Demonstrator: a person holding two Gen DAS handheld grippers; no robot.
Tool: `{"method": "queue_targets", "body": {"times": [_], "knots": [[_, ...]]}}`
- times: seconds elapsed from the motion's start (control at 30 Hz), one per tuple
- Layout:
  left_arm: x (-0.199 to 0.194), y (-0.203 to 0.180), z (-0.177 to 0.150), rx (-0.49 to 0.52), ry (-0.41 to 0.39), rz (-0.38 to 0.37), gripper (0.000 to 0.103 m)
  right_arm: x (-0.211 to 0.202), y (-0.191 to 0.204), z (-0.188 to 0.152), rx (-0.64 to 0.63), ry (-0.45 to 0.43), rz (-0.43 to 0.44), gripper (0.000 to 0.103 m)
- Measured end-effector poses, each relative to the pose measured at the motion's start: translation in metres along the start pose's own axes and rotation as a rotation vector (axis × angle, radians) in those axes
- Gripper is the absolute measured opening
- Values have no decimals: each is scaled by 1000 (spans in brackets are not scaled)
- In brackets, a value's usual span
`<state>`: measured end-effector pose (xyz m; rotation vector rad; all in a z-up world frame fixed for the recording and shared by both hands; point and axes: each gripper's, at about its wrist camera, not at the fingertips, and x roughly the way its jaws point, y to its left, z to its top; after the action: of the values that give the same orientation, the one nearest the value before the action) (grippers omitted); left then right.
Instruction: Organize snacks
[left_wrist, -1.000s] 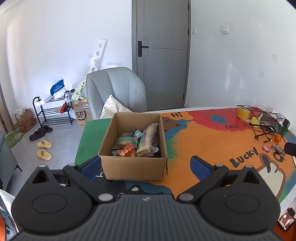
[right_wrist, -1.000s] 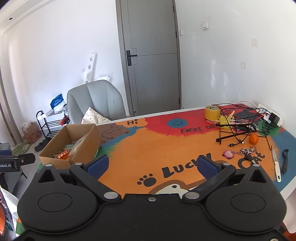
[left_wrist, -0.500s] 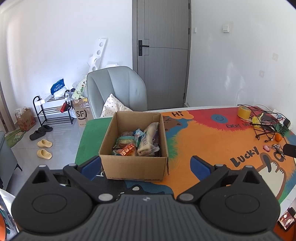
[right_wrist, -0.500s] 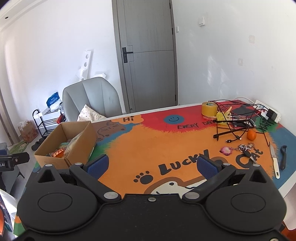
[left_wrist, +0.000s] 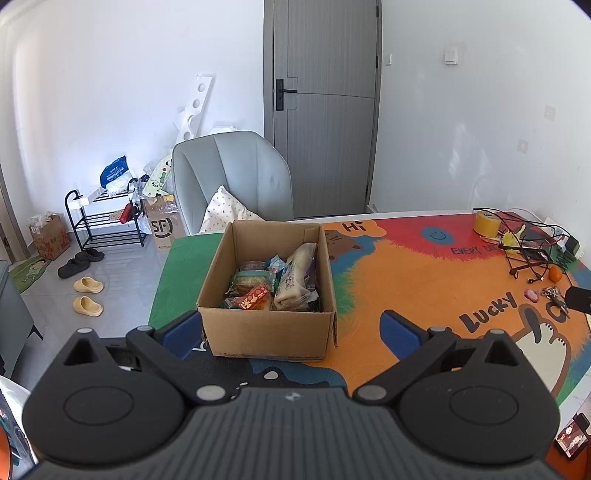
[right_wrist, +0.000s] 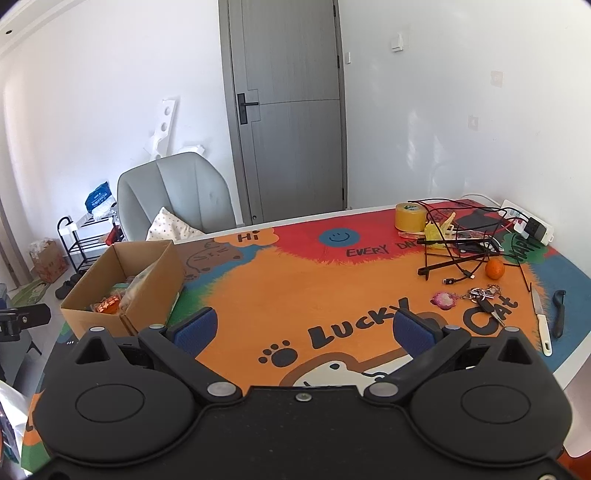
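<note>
One cardboard box (left_wrist: 266, 334) of snacks (left_wrist: 273, 286); two grippers, both spread wide.

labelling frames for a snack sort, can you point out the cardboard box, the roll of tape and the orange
cardboard box (left_wrist: 266, 332), left wrist view, on its near front wall
roll of tape (right_wrist: 409, 218), right wrist view, on its yellow outer side
orange (right_wrist: 494, 268), right wrist view, on the middle of the fruit

I'm in a lived-in home room: a grey door (left_wrist: 325, 110) in white walls, a padded chair (left_wrist: 232, 177) with a cushion, slippers (left_wrist: 88, 295) on the tiled floor beside a shoe rack (left_wrist: 103, 221), and a cartoon-print table mat (right_wrist: 332, 280).
</note>
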<state>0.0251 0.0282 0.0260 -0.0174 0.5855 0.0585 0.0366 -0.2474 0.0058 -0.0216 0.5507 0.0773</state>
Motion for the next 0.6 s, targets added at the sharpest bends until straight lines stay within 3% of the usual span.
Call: {"method": "queue_targets", "body": {"times": [0.6], "knots": [[1,-1,-2,13,8,-7,102,3,1,-1,-6,5,-6,103]]}}
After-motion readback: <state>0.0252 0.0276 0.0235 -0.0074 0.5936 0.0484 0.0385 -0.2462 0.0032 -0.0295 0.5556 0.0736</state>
